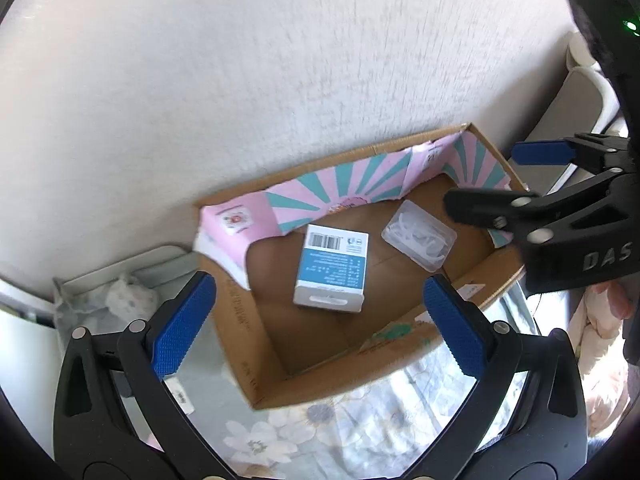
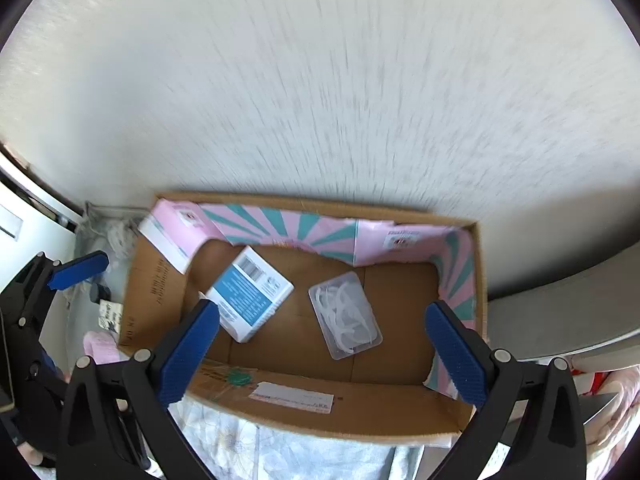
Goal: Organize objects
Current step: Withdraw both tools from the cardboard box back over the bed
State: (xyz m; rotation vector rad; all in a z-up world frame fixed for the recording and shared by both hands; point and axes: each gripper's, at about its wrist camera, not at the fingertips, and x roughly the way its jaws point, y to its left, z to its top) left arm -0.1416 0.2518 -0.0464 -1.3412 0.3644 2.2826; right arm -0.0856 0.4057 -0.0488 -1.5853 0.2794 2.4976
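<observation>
Right wrist, fingers [image 2: 188,344] apart above cardboard box [image 2: 160,280]

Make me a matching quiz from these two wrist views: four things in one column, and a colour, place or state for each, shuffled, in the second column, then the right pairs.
Things
1. white and blue carton
2. clear plastic case
3. cardboard box
4. left tongs

Descriptions
A. brown, lined along its walls with pink and teal paper
B. open, holding nothing
C. barcode on its upper face
D. see-through, white pieces inside

Pairs: 1-C, 2-D, 3-A, 4-B
</observation>
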